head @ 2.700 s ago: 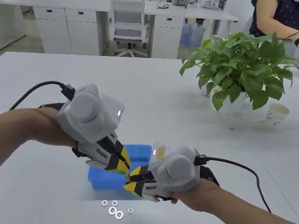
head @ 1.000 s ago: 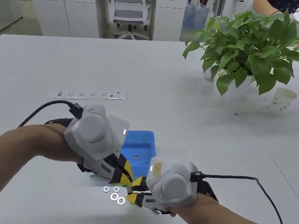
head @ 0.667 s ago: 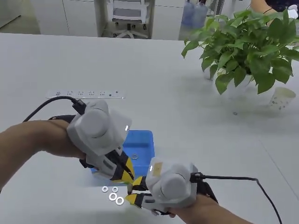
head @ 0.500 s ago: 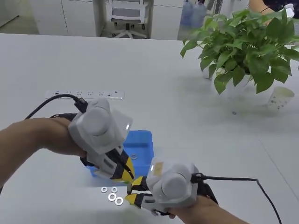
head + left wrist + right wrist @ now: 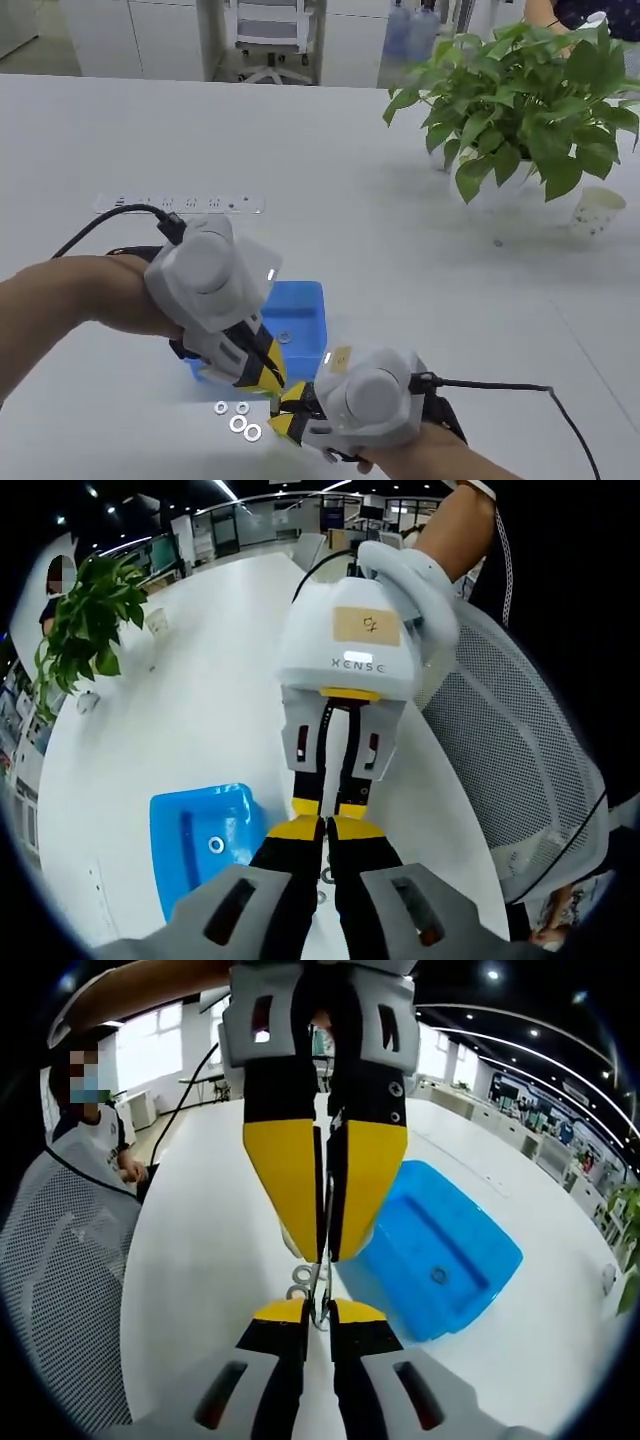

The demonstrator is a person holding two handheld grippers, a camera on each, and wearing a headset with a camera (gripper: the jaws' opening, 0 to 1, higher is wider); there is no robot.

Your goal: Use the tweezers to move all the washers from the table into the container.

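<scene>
Now, washers: four lie loose in a small cluster on the bench, low and left of centre in the head view. A fifth already sits inside the container.
Container: blue, open-topped, just above the cluster in the head view, partly behind my left claw.
Tweezers: a thin metal strip near the centre of the right gripper view. Its long axis runs straight up from my right claw's slot into the left claw's slot.
Left claw: pinched narrow on the strip, tips pointing down at the right claw.
Right claw: also narrow on the strip, meeting the left one tip to tip.
Which claw bears the load: I can't tell.
Key relation: the cluster lies just left of the claw tips in the head view, near but not touching. In the right gripper view it shows just left of the strip.
Nearer claw: the right, I judge, since it sits level with the washers.
Next move, my guess: swing the tweezers' points left and down to the nearest washer.
</scene>
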